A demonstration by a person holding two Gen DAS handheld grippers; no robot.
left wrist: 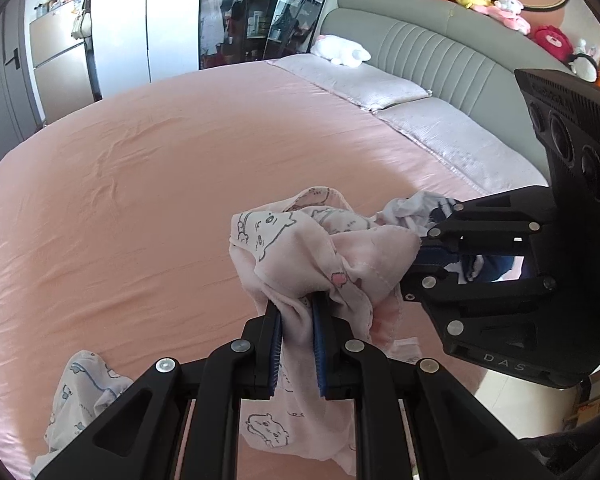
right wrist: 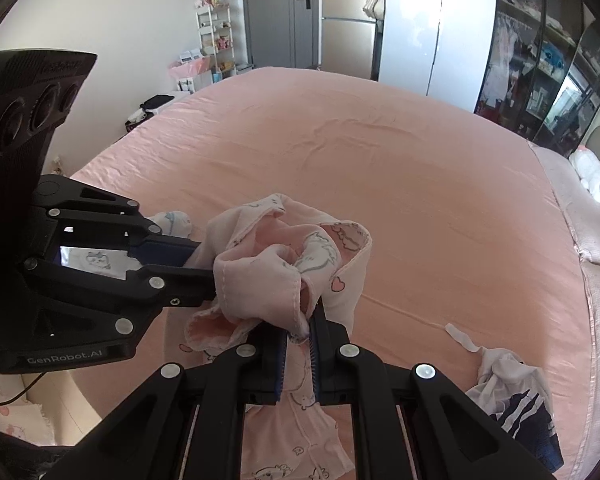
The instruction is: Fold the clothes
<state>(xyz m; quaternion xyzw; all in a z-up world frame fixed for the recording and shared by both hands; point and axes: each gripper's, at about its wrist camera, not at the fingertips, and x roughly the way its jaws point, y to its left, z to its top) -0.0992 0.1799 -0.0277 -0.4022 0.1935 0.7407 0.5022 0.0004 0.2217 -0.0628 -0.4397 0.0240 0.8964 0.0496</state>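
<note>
Left tool (left wrist: 298, 312) clamped on pink garment (left wrist: 300, 248) | right tool (right wrist: 299, 330) gripping the same bunched garment, held up over the bed (left wrist: 160, 168) | white-and-navy garment (right wrist: 516, 396) on sheet nearby | pillows (left wrist: 352, 80) by headboard beyond

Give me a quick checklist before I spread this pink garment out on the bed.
1. Left claw shut on the pink printed garment: ok.
2. Right claw shut on the same garment: ok.
3. Garment lifted off the pink bedsheet: partly; lower part hangs below the claws, cannot tell if it touches.
4. Garment untangled: not ok, bunched between the claws.
5. Open bedsheet ahead for laying it flat: ok.
6. Other clothes apart: white and navy garment and pale blue-print garment lie near the bed edge, close to the claws; not ok.
</note>
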